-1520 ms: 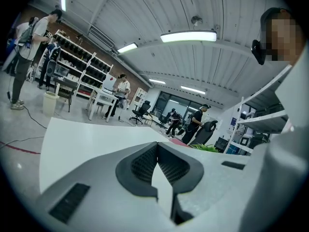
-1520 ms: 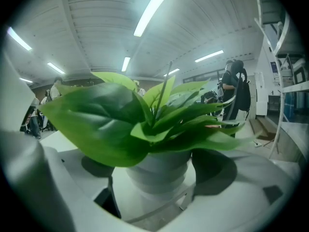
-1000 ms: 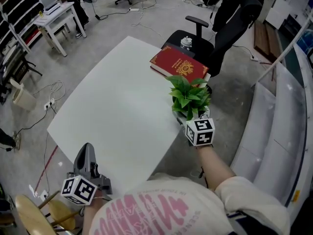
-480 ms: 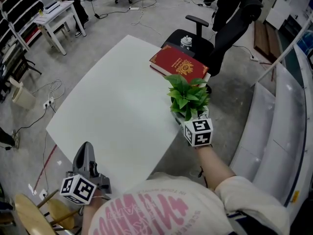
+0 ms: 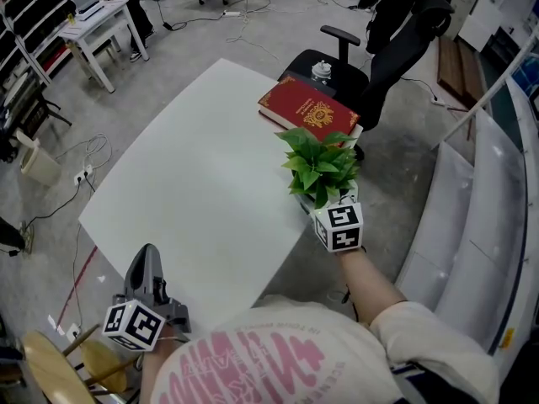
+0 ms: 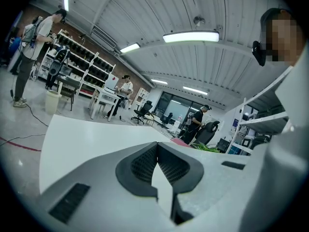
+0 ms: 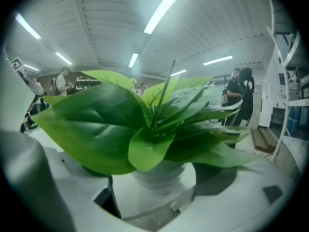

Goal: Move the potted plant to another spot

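The potted plant [image 5: 318, 165], green leaves in a small white pot [image 7: 159, 176], stands close to the right edge of the white table [image 5: 194, 175], just in front of a red book [image 5: 308, 114]. My right gripper [image 5: 325, 203] is shut on the potted plant, one jaw on either side of the pot; the leaves fill the right gripper view, where the gripper [image 7: 154, 190] shows at the bottom. Whether the pot rests on the table or hangs just above it I cannot tell. My left gripper [image 5: 149, 261] is shut and holds nothing, over the table's near left corner, its pads meeting [image 6: 157, 153].
A black office chair [image 5: 337, 70] stands behind the book at the table's far right. White shelving [image 5: 472, 225] runs along the right. A wooden stool [image 5: 50, 369] is at the lower left, a small white desk [image 5: 101, 23] at the far left. Cables lie on the floor.
The right gripper and the potted plant have shifted slightly left and away from me, towards the book. The left gripper has stayed in place.
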{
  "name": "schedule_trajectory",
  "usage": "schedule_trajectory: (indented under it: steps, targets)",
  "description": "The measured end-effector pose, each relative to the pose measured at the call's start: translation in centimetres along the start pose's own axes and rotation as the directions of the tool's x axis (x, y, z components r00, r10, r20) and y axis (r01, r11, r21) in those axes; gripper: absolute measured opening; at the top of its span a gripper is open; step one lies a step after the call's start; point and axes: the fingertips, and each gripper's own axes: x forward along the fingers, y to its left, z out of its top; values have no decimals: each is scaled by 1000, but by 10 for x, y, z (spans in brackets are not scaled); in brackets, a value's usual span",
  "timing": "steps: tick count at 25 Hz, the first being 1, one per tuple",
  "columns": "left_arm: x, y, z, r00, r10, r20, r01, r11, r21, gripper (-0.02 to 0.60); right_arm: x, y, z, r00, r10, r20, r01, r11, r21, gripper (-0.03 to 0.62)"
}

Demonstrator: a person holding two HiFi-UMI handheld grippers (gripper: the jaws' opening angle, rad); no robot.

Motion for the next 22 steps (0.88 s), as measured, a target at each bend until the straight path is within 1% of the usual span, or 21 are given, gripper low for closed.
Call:
schedule_trajectory:
  steps: [5, 14, 22]
  targets:
    - [-3, 2, 1, 1000, 6, 1, -6, 1000, -1, 3, -1, 3, 0, 1000, -7, -3, 7, 1000, 1, 489]
    - [-5, 2, 0, 1000, -6, 1, 6, 1000, -3, 3, -4, 6, 0, 1000, -15, -10, 15, 1000, -18, 489]
    - [-6, 1, -2, 1000, -5, -1, 5, 1000, -8, 3, -6, 9, 0, 1000, -12, -12, 11, 999, -51, 489]
